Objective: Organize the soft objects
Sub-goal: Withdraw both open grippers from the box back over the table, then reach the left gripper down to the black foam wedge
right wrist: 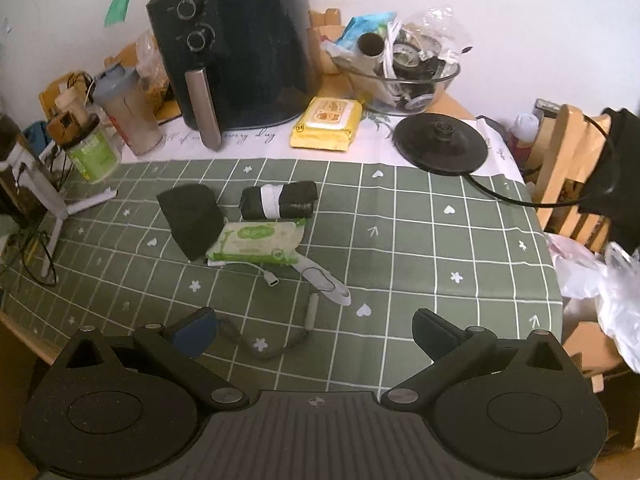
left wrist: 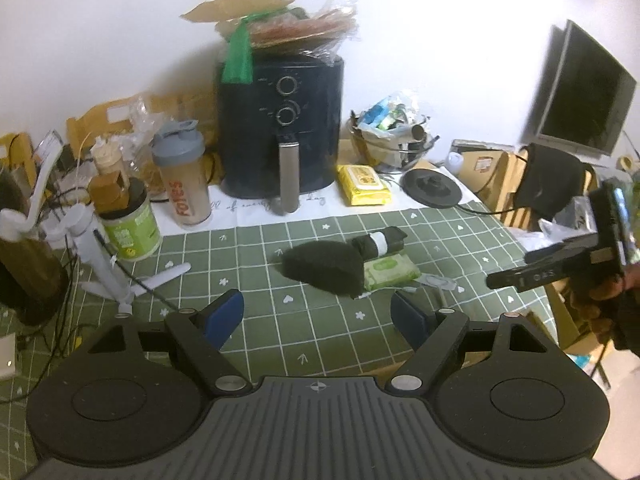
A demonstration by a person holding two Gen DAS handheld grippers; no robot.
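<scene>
A dark fuzzy soft piece [left wrist: 324,266] [right wrist: 192,220] lies on the green checked tablecloth [left wrist: 320,340]. It leans on a green wet-wipes pack [left wrist: 390,270] [right wrist: 258,240]. A black rolled bundle with a white band [left wrist: 378,242] [right wrist: 280,200] lies just behind them. A yellow wipes pack [left wrist: 362,184] [right wrist: 326,124] lies by the air fryer. My left gripper [left wrist: 318,314] is open and empty, above the cloth in front of the fuzzy piece. My right gripper [right wrist: 314,330] is open and empty, nearer the table's front edge; it also shows in the left wrist view [left wrist: 560,268].
A black air fryer [left wrist: 280,132] [right wrist: 232,52], a shaker bottle [left wrist: 182,176], a green tub [left wrist: 130,224], a glass bowl of clutter [right wrist: 400,72] and a kettle base [right wrist: 440,144] stand along the back. A white cable and grey strap [right wrist: 312,280] lie near the wipes. A white stand [left wrist: 104,264] is at the left.
</scene>
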